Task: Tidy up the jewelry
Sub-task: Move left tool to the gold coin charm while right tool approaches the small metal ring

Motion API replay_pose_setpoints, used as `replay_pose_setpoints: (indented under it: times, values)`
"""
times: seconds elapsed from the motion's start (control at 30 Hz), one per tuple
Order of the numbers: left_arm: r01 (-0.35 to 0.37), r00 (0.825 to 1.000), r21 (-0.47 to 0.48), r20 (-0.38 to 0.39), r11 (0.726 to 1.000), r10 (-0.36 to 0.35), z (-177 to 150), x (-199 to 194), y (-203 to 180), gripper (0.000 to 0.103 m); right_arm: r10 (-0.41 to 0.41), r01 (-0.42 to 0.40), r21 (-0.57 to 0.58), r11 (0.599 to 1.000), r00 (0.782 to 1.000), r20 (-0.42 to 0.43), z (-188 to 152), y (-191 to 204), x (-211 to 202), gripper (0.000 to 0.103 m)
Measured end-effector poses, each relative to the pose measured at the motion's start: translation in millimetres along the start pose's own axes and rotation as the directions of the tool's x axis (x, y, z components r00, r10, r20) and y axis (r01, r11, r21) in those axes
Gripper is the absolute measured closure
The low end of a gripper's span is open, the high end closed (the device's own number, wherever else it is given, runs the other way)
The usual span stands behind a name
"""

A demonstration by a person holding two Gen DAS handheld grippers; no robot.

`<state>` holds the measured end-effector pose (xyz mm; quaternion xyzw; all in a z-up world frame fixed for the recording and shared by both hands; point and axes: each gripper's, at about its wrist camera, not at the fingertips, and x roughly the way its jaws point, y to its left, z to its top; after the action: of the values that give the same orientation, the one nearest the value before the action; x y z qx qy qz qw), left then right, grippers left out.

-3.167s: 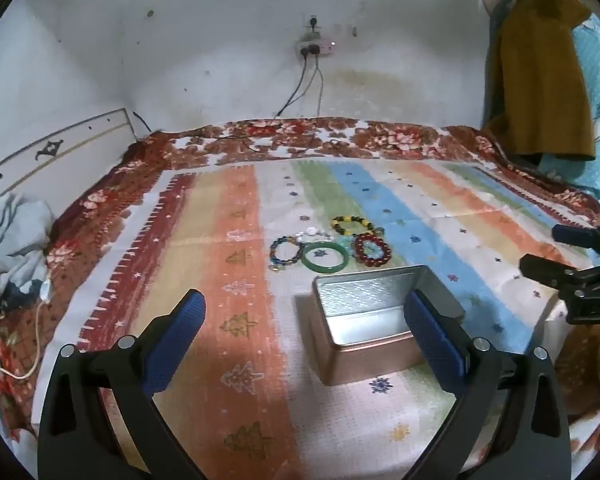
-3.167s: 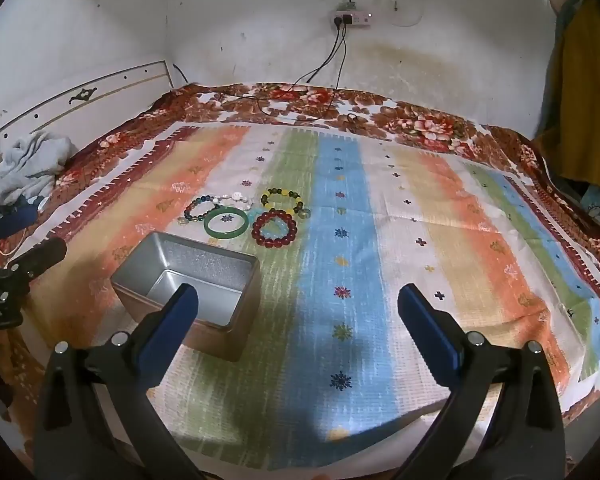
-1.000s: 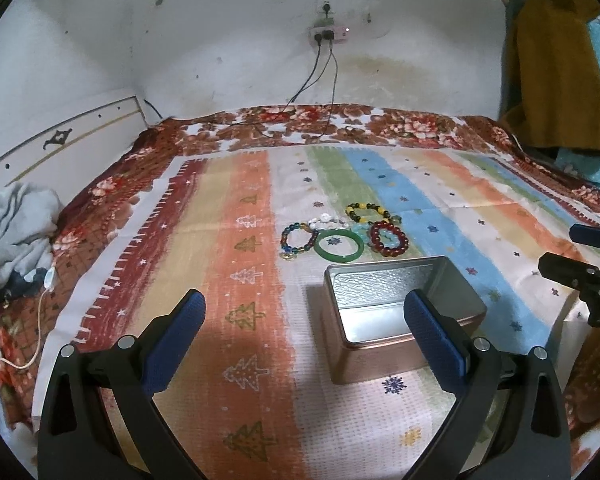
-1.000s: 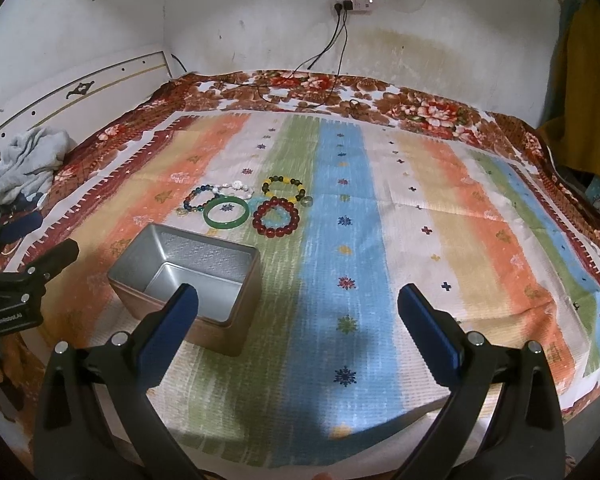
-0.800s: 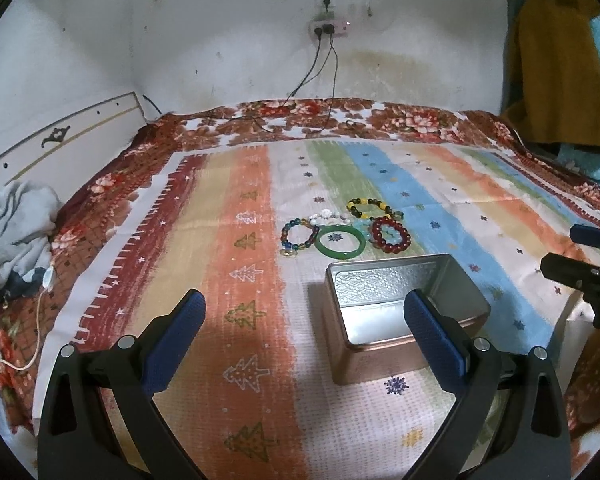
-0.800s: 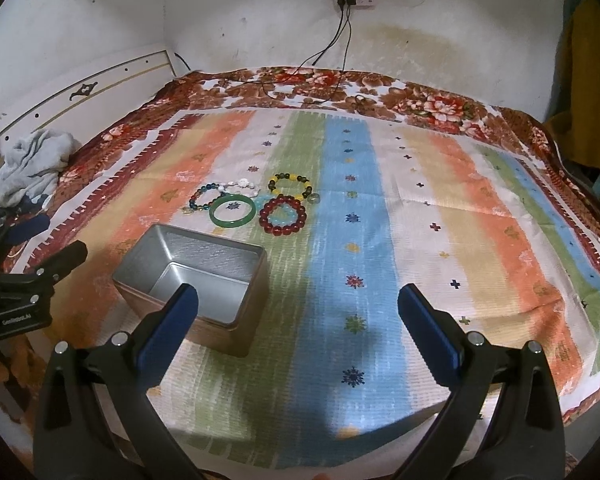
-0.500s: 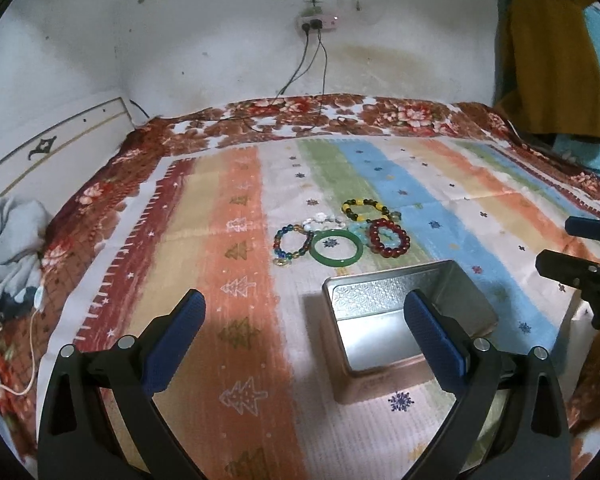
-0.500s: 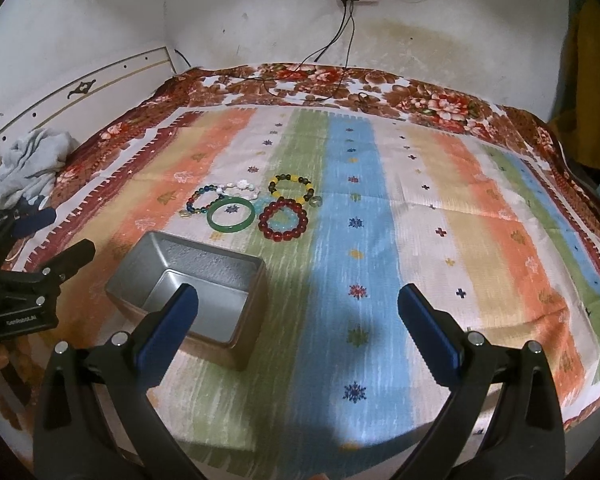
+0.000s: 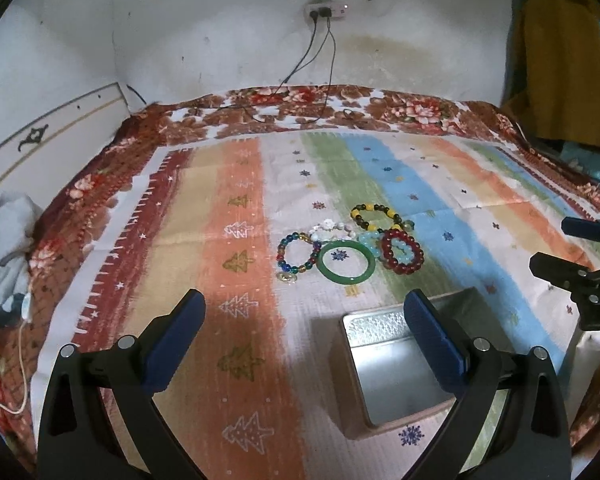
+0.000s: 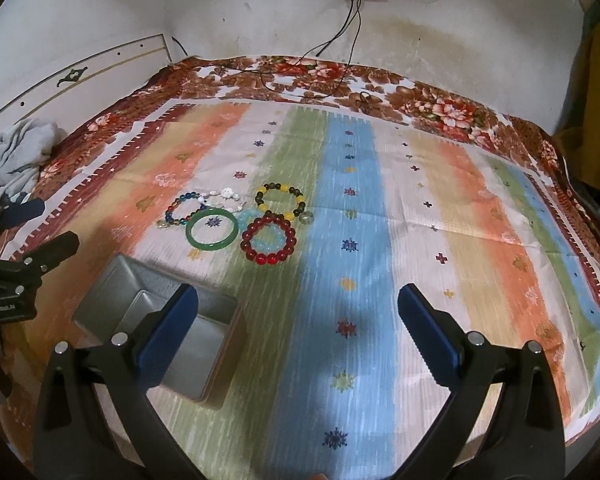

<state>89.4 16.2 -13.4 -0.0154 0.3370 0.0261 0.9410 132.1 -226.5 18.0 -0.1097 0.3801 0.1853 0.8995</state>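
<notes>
Silver metal tin (image 9: 396, 364) empty; bracelets untouched on striped bedspread (image 10: 360, 216).

Over the last second both views crept forward: green jade bangle (image 9: 346, 266), dark-red bead bracelet (image 10: 269, 239) and others, apparently five or six, sit nearer. Left gripper (image 9: 304, 330) and right gripper (image 10: 298, 322) both spread wide, holding nothing. Approach only; no pick started.
</notes>
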Motion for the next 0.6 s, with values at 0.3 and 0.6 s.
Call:
replay_pose_setpoints:
  times: [0.3,0.6]
  values:
    - [0.0,0.998,0.029,-0.059,1.0,0.002,11,23,2,0.006,-0.012,0.012,-0.011,1.0,1.0,-0.004,19,-3,17,0.005]
    - [-0.014,0.993,0.043,-0.12,0.999,0.019,21,50,14,0.006,-0.003,0.003,-0.017,1.0,1.0,-0.027,36,-11,40,0.005]
